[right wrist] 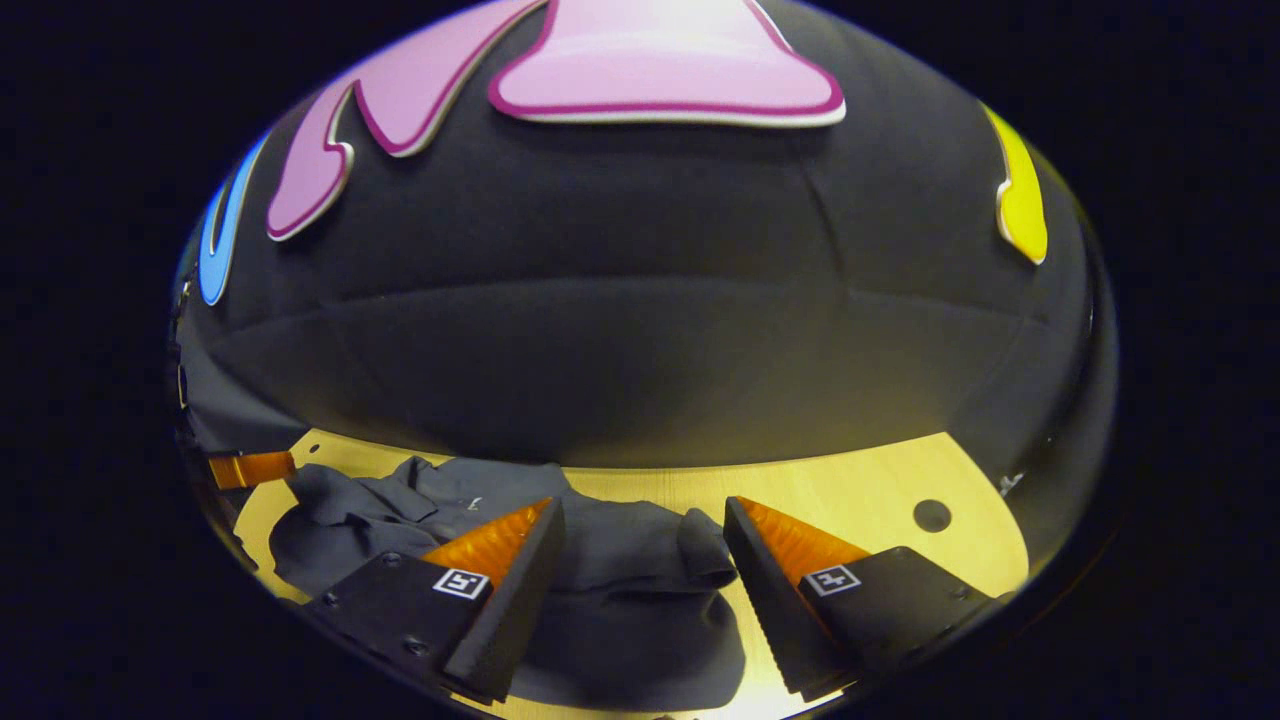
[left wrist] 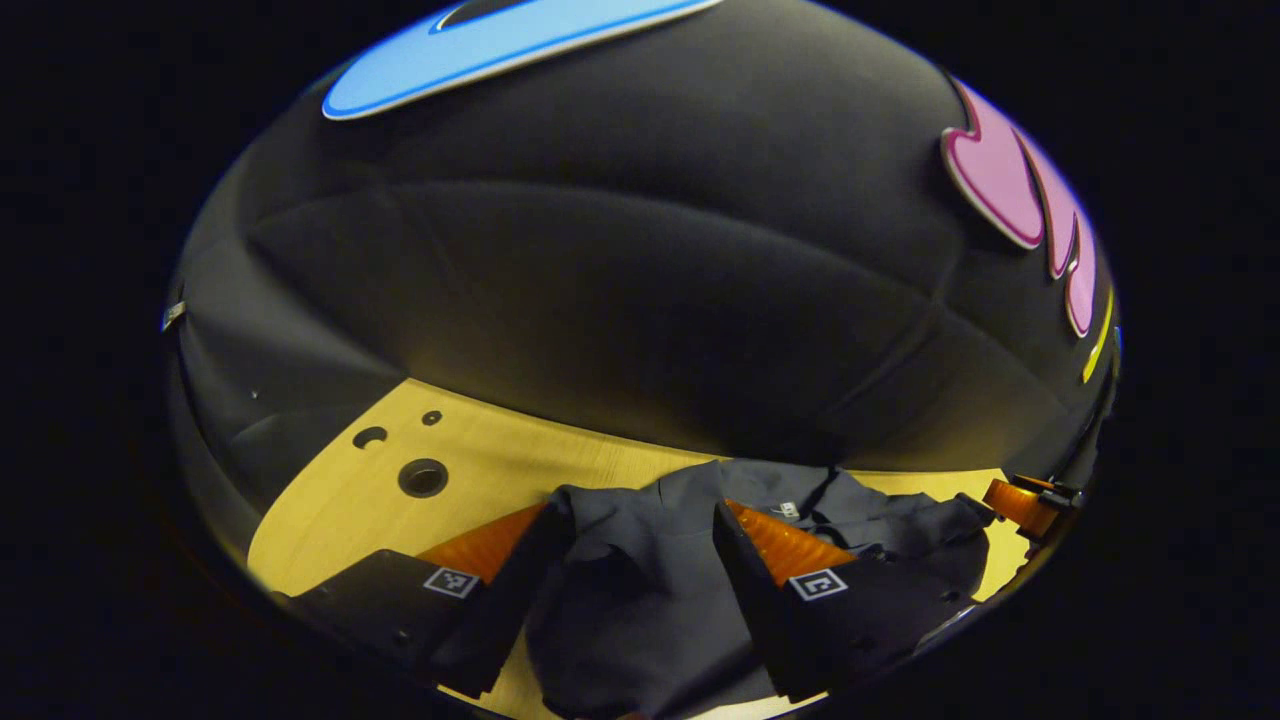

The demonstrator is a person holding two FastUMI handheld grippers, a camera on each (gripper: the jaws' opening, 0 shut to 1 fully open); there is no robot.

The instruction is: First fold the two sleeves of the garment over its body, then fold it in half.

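Pale wood grain runs across the table, a smooth light board with several round holes drilled near one corner, backed by matte black cloth stretched in soft seams. On it lies the garment, a dark charcoal shirt of thin, limp fabric, rumpled into ridges and folds rather than spread flat (its collar and a small white tag sit toward the far edge in the left gripper view).

We see the left gripper hanging just above the shirt's body, its wedge-shaped fingers ribbed on the inner faces and spread well apart, grasping nothing. Off to its right, at the table's edge, a part of the other gripper peeks in beside a bunched sleeve.

In the right gripper view we find the right gripper likewise released, jaws wide, with a curled sleeve of the shirt lying between its fingers, which do not pinch it.
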